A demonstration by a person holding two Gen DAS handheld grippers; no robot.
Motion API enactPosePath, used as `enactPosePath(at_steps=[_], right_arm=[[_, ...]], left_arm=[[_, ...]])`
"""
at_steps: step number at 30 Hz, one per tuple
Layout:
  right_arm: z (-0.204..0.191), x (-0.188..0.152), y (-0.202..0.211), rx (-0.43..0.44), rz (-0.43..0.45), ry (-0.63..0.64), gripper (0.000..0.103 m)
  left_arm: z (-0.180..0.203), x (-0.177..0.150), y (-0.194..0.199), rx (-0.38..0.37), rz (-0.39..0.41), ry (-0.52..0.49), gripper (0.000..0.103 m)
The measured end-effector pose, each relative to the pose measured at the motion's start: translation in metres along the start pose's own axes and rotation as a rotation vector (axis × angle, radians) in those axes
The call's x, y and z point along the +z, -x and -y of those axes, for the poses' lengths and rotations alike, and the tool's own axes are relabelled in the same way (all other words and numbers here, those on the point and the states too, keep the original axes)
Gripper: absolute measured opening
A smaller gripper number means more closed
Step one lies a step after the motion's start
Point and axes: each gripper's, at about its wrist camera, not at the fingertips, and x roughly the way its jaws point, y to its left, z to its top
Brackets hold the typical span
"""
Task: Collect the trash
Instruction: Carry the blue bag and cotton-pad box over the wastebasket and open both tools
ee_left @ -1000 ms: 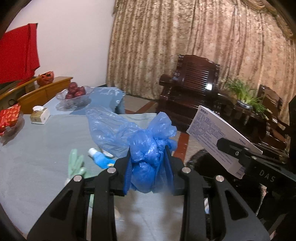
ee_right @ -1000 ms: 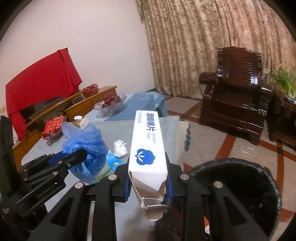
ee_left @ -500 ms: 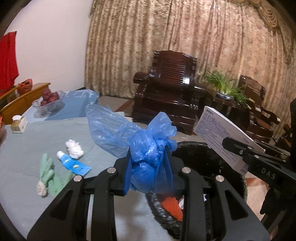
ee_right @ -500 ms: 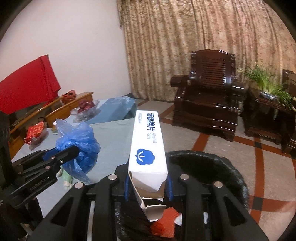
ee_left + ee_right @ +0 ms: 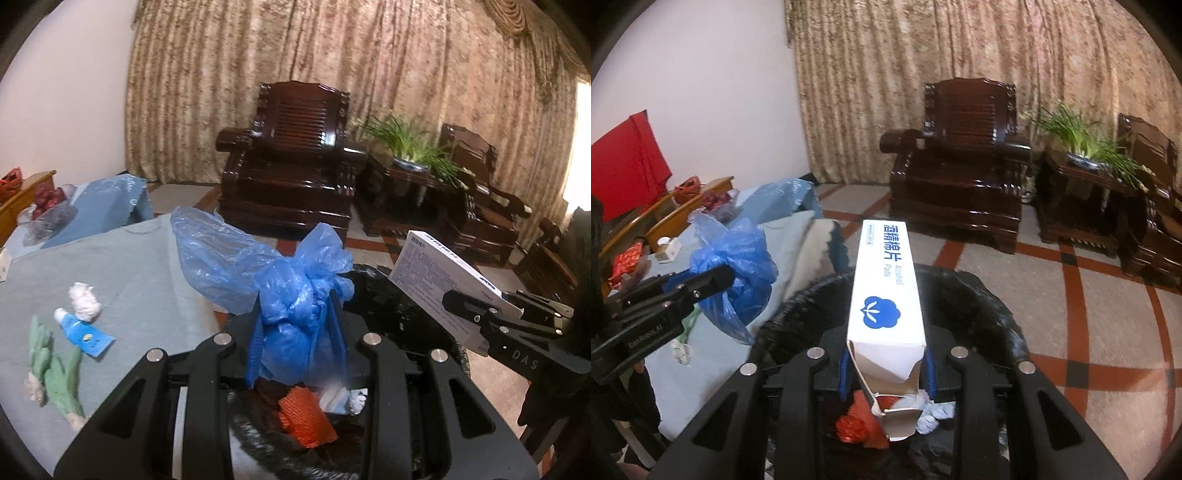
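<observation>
Left claw [image 5: 297, 332]: pinched a crumpled blue plastic bag [image 5: 295, 295], held above the black bin [image 5: 979, 295], seemingly for dropping. Right claw [image 5: 886, 365]: clamped an opened alcohol-pad box [image 5: 884, 291] over the same bin. Left on the desk [image 5: 129, 258]: tissue wad [image 5: 85, 301], blue tube [image 5: 85, 332].

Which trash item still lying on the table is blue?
The small blue tube with a white cap; the crumpled tissue beside it is white, the glove green.

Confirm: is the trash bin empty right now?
No: the right wrist view shows an orange-red net and crumpled white paper already lying inside the black bin.
</observation>
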Motion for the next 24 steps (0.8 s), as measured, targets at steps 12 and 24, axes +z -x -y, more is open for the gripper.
enactPosePath(at_steps=[12, 24], right_arm=[[0.034, -0.021, -0.012, -0.051, -0.049, -0.032, 0.029], [0.036, -0.035, -0.012, -0.091, -0.044, -0.009, 0.093]], left_arm=[[0.024, -0.012, -0.043, -0.079, -0.072, -0.032, 0.04], [-0.009, -0.019, -0.027, -0.061, -0.063, 0.029, 0.087]])
